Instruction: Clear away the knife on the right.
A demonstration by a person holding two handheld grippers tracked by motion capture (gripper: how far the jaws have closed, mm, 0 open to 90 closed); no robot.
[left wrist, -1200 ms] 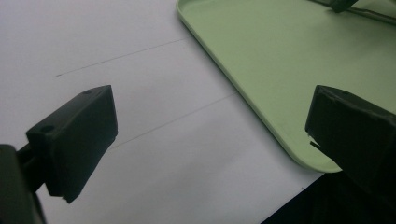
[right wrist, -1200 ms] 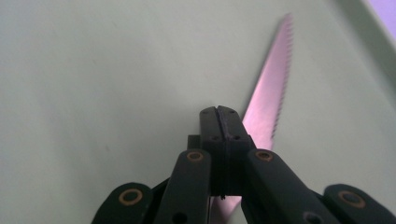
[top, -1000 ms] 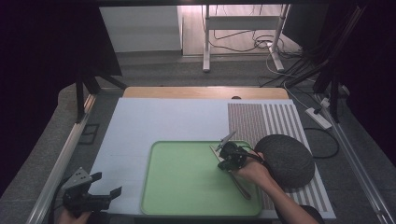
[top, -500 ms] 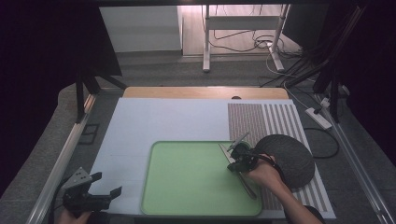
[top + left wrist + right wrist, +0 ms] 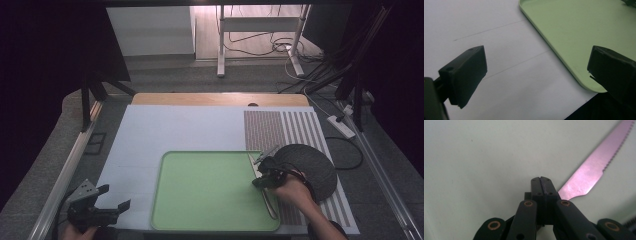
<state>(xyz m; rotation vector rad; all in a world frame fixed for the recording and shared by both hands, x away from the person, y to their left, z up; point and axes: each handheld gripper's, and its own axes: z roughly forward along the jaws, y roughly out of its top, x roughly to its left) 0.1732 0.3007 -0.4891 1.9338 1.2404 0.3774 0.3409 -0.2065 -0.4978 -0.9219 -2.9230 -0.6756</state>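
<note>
Left gripper (image 5: 111,207): at the near left corner of the table, held in a hand at the bottom edge. Jaws stand wide apart with nothing between them. In the left gripper view its jaws frame bare white sheet and the near corner of the tray.
Right gripper (image 5: 263,181): over the right edge of the tray, held in the right hand (image 5: 291,192). In the right gripper view the jaws are pressed fully together; the knife blade comes out from behind their right side. Whether they pinch the knife or only lie over it cannot be told.
Knife (image 5: 596,165): steel, serrated edge, lying along the right side of the tray, blade pointing away from the person.
Tray (image 5: 210,220): light green, rounded corners, resting on the sheet at the near centre.
Sheet (image 5: 170,130): white, covering most of the table.
Mat (image 5: 287,127): striped, at the right of the sheet.
Disc (image 5: 312,162): dark, round, on the mat just right of the tray.
Floor beyond: cables (image 5: 255,45) and a white stand (image 5: 220,45).
</note>
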